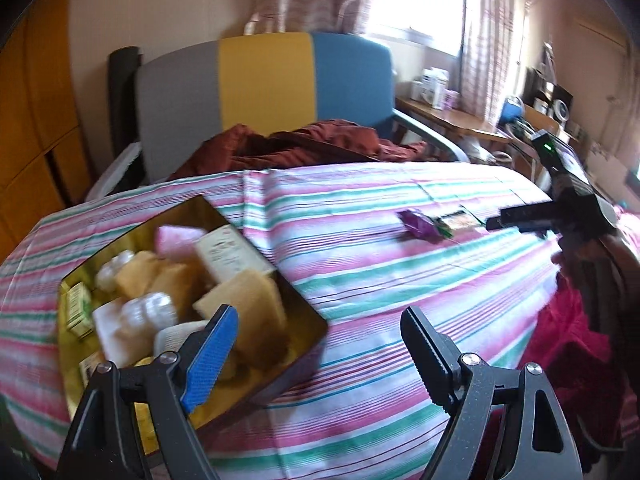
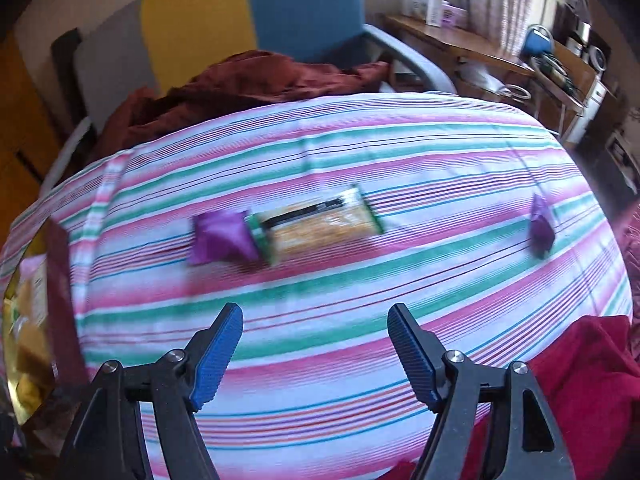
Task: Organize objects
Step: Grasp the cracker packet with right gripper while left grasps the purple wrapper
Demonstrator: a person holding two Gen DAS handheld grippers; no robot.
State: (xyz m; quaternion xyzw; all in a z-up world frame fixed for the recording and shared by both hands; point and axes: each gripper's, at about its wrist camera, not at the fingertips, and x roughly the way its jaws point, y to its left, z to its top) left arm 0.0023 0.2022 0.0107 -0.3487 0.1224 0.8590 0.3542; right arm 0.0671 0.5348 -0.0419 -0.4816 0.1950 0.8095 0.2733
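A gold tin (image 1: 308,312) full of several soaps, small boxes and packets sits on the striped cloth (image 1: 400,280) at the left. My left gripper (image 1: 320,328) hangs open and holds nothing, above the tin's right edge. On the cloth lie a purple sachet (image 2: 220,236) touching a clear snack packet (image 2: 320,224), with a second purple sachet (image 2: 540,226) far right. My right gripper (image 2: 314,324) is open above the cloth, short of the packet. It shows in the left wrist view as the right gripper (image 1: 520,220), just right of the purple sachet (image 1: 420,224) and the packet (image 1: 460,220).
A grey, yellow and blue chair (image 1: 260,88) with a dark red cloth (image 1: 300,144) stands behind the table. A bright red garment (image 2: 580,380) lies at the near right edge. A cluttered wooden desk (image 2: 480,48) is at the back right. The tin's edge (image 2: 24,320) is at far left.
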